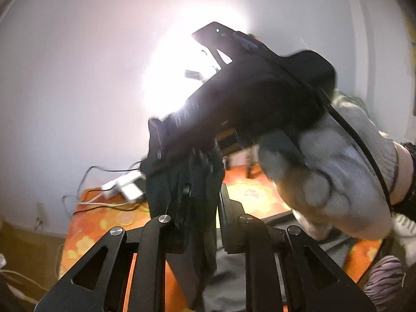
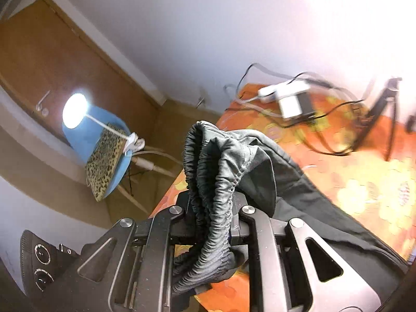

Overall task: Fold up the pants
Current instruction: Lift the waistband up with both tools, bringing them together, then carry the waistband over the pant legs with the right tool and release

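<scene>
Right wrist view puts the pants (image 2: 228,171) front and centre: dark grey, their gathered elastic waistband bunched between the narrow jaws of the right gripper (image 2: 212,205), the rest trailing down to the right onto the orange flowered cover (image 2: 364,182). From the left wrist, the left gripper (image 1: 201,197) is likewise nearly closed on a dark hanging fold of the same garment, while the other tool, gripped by a gloved hand (image 1: 332,171), crosses just above it — the two are close together. Both holds look like pinches on bunched cloth rather than on a flat edge, so a layer could slide out under the hanging weight, or the legs could twist and fold unevenly. Beyond the pants, a white adapter (image 2: 288,101) and loose black cables (image 2: 335,119) lie on the cover — a swinging leg might snag them.
</scene>
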{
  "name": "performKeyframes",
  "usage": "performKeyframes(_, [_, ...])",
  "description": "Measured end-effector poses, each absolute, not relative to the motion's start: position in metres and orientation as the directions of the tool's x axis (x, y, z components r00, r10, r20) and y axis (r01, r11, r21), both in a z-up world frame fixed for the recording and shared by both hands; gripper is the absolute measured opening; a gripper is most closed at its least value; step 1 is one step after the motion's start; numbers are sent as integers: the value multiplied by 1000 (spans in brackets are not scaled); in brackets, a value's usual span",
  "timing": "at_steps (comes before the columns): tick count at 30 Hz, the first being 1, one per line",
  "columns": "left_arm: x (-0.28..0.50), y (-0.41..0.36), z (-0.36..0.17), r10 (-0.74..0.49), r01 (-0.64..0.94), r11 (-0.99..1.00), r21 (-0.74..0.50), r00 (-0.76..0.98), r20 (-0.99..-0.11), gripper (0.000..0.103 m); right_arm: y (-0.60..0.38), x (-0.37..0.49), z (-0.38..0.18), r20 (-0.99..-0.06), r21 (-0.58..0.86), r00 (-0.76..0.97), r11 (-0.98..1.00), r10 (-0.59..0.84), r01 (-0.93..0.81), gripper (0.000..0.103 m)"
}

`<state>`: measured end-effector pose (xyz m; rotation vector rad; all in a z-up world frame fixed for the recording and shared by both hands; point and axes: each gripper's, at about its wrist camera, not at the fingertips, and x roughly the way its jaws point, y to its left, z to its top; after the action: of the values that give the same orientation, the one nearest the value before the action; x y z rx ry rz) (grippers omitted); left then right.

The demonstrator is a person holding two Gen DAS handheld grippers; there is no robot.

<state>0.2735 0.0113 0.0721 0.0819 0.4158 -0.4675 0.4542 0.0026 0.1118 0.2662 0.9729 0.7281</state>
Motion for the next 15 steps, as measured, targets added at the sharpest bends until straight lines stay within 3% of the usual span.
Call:
performKeyframes(7, [248,1,62,-416,482,876,36,790,-451,17,-63,432,158,-591,523,445,740,673,-423,13])
performKeyframes(15, [248,1,31,-438,478,877,-56,745,-503,17,-154,393,185,-574,497,536,783,619,-373,13])
